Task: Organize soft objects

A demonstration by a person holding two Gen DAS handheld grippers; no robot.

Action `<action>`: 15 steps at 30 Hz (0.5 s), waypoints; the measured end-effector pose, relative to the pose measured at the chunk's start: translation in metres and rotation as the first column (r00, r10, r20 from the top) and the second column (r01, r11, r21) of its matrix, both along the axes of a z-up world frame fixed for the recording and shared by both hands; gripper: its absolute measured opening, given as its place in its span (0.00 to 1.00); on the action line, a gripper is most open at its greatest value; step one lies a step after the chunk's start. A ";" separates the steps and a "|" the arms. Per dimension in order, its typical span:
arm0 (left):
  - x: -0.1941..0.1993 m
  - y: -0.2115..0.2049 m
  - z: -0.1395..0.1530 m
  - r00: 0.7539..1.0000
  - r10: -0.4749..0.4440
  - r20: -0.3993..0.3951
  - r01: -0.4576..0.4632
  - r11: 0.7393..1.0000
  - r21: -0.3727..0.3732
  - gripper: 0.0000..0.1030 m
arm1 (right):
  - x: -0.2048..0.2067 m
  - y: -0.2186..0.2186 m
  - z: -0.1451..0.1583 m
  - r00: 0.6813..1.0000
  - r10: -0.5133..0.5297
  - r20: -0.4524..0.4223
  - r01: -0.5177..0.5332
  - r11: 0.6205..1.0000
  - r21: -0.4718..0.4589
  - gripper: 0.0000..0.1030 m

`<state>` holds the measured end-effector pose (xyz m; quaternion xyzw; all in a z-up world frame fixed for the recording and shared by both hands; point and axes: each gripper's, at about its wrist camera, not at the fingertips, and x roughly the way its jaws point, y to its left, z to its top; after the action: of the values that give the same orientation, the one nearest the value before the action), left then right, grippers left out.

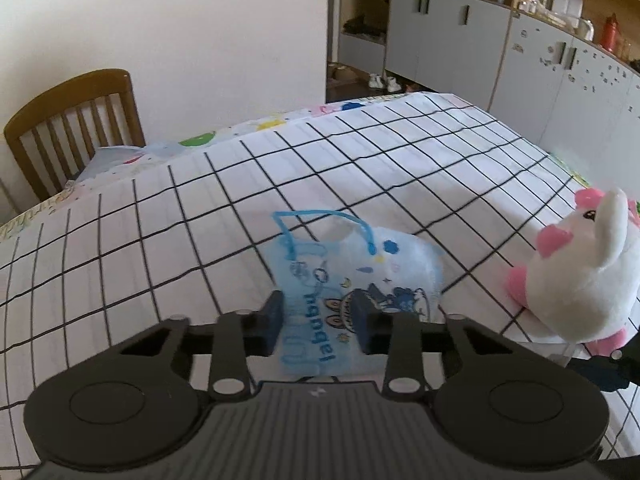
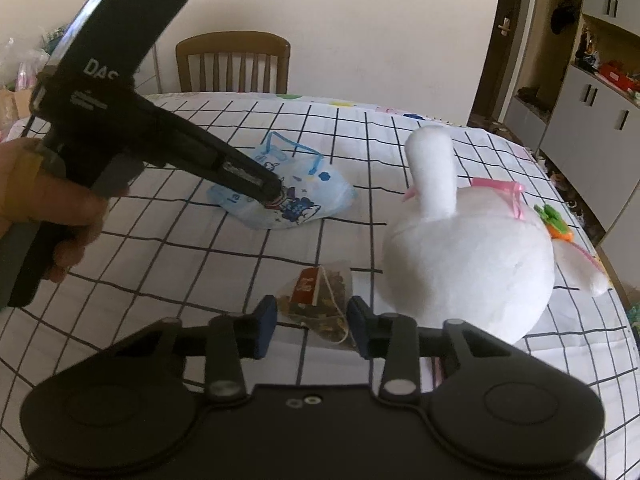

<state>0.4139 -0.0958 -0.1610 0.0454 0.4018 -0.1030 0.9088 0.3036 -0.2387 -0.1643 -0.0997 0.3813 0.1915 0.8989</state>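
Observation:
A small translucent blue printed bag lies on the checked tablecloth. My left gripper has both pads against the bag's near end and is shut on it. In the right wrist view the same bag lies under the left gripper's tips. A pyramid tea bag with a red tag sits between the pads of my right gripper, which is shut on it. A white plush rabbit with pink bows stands just right of the tea bag. The left wrist view shows the rabbit at its right edge.
A person's hand holds the left gripper's handle. A wooden chair stands at the table's far side. A green and orange toy lies behind the rabbit near the right table edge. Grey cabinets line the wall beyond the tablecloth.

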 end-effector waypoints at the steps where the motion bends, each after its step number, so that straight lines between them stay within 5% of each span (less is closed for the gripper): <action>1: -0.001 0.001 0.000 1.000 0.002 0.002 -0.002 1.000 0.004 0.27 | 0.000 0.000 0.000 1.000 -0.001 0.002 0.001 1.000 -0.003 0.33; 5: -0.006 -0.001 0.005 1.000 0.003 0.019 -0.003 0.999 0.033 0.12 | -0.002 0.000 0.001 1.000 -0.006 0.014 0.006 1.000 -0.005 0.25; 15: -0.043 0.005 0.019 0.999 -0.038 0.009 0.038 0.999 -0.032 0.08 | -0.014 -0.015 0.015 0.999 -0.017 0.027 0.015 0.998 0.053 0.18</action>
<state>0.3713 -0.0908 -0.1421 0.0390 0.3955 -0.1266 0.9089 0.2894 -0.2540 -0.1493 -0.0755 0.3643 0.1928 0.9080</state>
